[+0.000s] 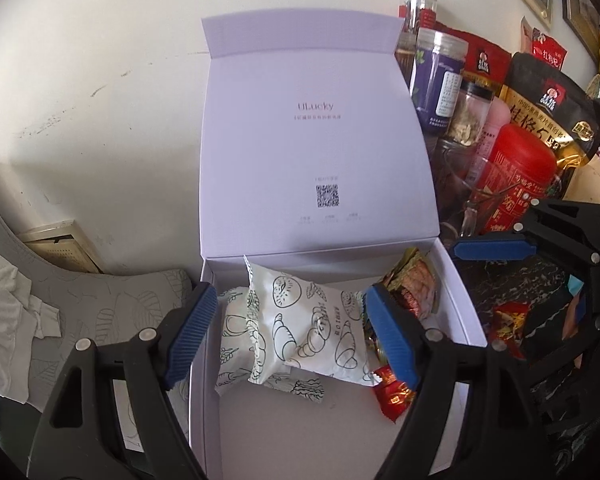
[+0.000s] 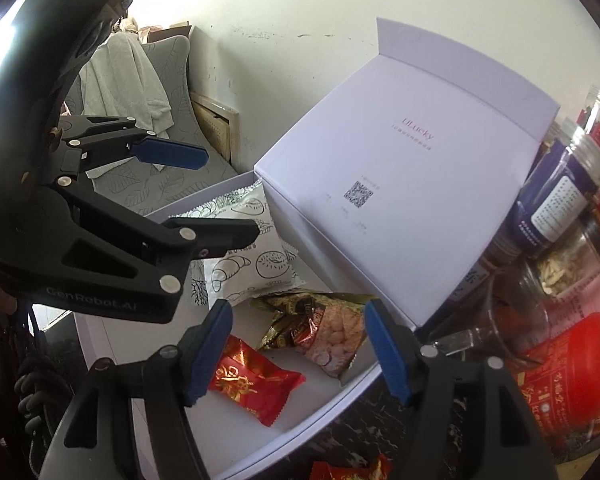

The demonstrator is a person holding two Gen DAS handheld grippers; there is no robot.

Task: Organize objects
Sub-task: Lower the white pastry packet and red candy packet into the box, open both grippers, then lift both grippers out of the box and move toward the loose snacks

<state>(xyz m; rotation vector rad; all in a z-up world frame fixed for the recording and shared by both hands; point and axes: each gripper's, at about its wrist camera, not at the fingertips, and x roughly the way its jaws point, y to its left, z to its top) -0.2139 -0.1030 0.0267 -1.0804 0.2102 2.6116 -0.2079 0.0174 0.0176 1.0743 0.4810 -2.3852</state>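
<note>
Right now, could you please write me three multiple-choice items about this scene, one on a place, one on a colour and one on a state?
1. Where does the white pastry packet lie?
A. Inside the white box
B. On the grey chair
C. Among the jars

2. What colour is the candy wrapper near the right gripper?
A. Blue
B. Red with gold print
C. Plain white

3. How does the box lid stand?
A. Shut flat
C. Taken off and lying on the floor
B. Open, raised behind the box

Answers: 1 A, the packet rests on the box floor beside the green-gold snack bag. 2 B, the wrapper is red with gold marks. 3 B, the lid stands up and shows its printed inner face.
</note>
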